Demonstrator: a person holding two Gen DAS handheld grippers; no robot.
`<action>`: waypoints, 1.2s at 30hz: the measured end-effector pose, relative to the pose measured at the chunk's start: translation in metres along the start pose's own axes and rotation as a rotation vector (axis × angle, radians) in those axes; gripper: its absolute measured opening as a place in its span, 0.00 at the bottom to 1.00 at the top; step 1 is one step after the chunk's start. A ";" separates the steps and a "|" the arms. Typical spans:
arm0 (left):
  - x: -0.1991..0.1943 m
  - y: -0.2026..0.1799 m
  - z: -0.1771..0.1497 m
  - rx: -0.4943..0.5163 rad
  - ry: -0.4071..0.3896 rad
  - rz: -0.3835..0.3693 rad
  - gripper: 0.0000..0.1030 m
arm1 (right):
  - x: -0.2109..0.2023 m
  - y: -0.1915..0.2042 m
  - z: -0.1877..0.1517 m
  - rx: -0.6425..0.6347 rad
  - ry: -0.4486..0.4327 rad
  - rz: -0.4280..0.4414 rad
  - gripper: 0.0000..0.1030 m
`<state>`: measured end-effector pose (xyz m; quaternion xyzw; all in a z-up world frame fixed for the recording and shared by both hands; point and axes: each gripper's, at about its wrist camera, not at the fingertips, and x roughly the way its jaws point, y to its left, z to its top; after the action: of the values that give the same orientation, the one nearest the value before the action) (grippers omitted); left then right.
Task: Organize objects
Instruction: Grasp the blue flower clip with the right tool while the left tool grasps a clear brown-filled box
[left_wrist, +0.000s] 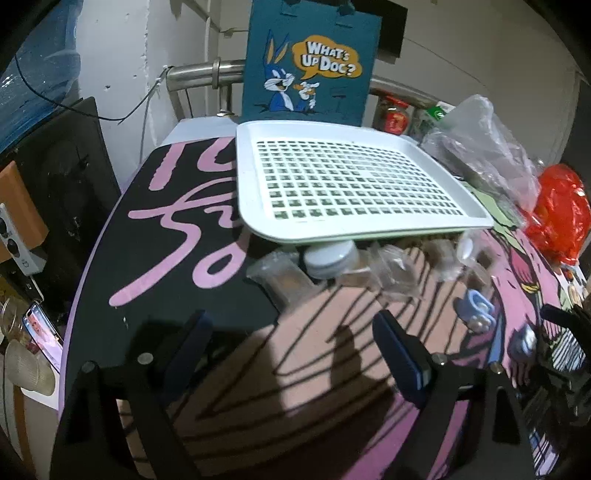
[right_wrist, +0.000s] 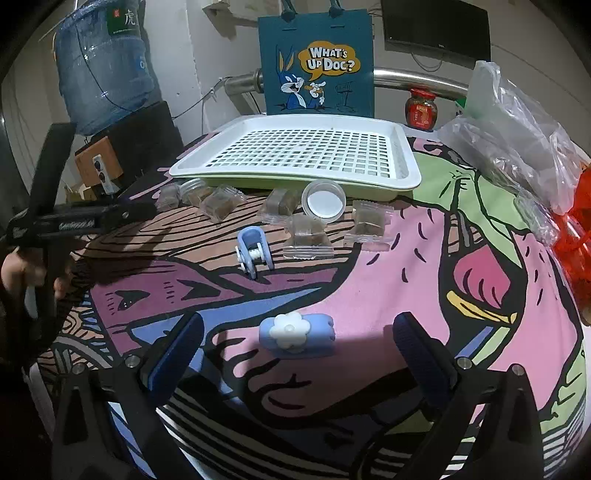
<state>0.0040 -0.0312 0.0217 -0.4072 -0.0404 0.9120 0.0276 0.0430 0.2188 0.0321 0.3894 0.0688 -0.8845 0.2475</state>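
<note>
A white perforated tray on a green base sits at the back of the table; it also fills the upper middle of the left wrist view as the tray. In front of it lie several clear snack packets, a white jar lid, a blue clip and a blue holder with a white flower. My right gripper stands open with the flower holder between its fingers, untouched. My left gripper is open over bare cloth, short of the lid and packets.
A blue cartoon bag stands behind the tray. Clear plastic bags, a red bag and a red jar crowd the right back. A water bottle and a phone are off the table's left.
</note>
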 end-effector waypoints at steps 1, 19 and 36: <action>0.001 0.000 0.002 0.002 -0.001 0.001 0.87 | 0.000 0.001 0.000 -0.006 0.004 -0.006 0.99; 0.028 0.010 0.018 -0.059 0.032 -0.044 0.43 | 0.013 -0.001 -0.002 0.010 0.075 0.017 0.46; -0.027 -0.025 0.002 0.026 -0.115 -0.114 0.25 | -0.004 0.012 0.026 -0.025 -0.085 0.041 0.42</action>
<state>0.0208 -0.0086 0.0454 -0.3509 -0.0532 0.9313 0.0824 0.0345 0.2021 0.0538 0.3496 0.0615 -0.8941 0.2731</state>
